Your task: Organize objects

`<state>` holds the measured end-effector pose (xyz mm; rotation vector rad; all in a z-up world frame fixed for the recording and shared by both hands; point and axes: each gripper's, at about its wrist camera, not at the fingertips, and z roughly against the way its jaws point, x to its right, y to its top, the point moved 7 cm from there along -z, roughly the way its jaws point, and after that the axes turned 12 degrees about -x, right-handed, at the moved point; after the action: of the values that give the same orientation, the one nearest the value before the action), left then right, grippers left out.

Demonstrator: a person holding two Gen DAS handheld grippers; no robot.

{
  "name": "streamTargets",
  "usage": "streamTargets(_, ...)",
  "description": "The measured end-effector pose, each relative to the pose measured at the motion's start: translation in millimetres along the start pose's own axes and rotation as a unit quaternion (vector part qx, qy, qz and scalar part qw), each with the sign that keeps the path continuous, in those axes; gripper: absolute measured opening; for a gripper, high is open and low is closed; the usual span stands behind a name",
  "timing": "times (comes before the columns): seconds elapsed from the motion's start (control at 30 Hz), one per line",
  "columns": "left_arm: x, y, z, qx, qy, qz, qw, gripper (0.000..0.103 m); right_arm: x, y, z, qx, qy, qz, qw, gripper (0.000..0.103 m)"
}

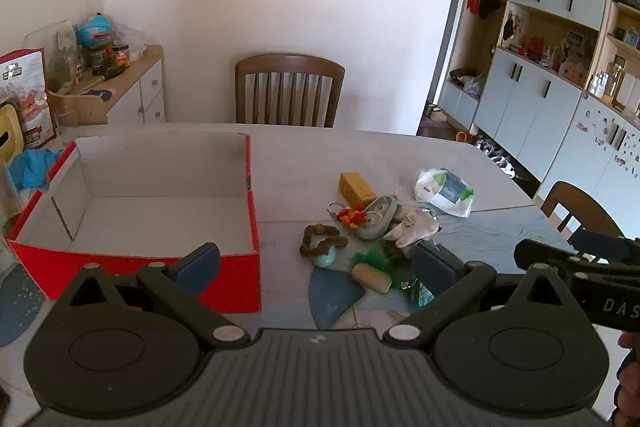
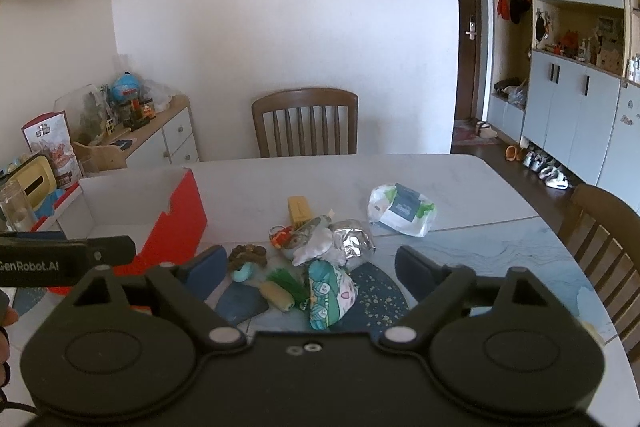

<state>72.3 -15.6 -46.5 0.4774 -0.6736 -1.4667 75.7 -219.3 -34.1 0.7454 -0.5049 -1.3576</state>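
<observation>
Left tongs (image 1: 316,259): spread wide, nothing between the pads, hovering above the near edge of the tabletop (image 1: 304,155).

Right tongs (image 2: 308,267): likewise spread wide and empty, aimed at the pile from the near side.

Red box (image 1: 132,211): at 9 o'clock of the pile, lid off, white inside bare, standing on the tabletop a little apart from the objects.

Pile, left to right in the left wrist view:
- brown knobbly ring (image 1: 320,241), nearest the box, touching a small teal piece (image 1: 326,259) at its 6 o'clock;
- orange-red keyring charm (image 1: 350,215), at 1 o'clock of the ring;
- yellow packet (image 1: 356,187), at 12 o'clock of the charm, the farthest item on that side;
- grey oval case (image 1: 376,217), leaning against the charm;
- beige cylinder (image 1: 372,277) on green fluff (image 1: 374,259), at the near edge;
- pale crumpled cloth (image 1: 412,227), just right of the case;
- white plastic bag (image 1: 444,191) at 2 o'clock, apart from the rest.

The right wrist view adds a crumpled foil ball (image 2: 352,239) and a patterned teal pouch (image 2: 332,295), the pouch lying directly between the right pads and the rest of the pile.

Surroundings: wooden chair (image 1: 288,87) at 12 o'clock beyond the tabletop; cluttered sideboard (image 1: 132,83) at 10 o'clock; cabinets (image 1: 552,27) at 2 o'clock.
</observation>
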Motion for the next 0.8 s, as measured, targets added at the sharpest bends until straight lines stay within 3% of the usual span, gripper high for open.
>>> streamTargets(0.4, 22, 8, -34, -0.016, 0.006, 0.012, 0.9998, 0.103, 28, 4, -26, -0.022, 0.025, 0.025, 0.999, 0.083)
streamTargets(0.8, 43, 11, -79, -0.037, 0.002, 0.016, 0.9992, 0.103, 41, -7, -74, -0.079, 0.056, 0.068, 0.993, 0.084)
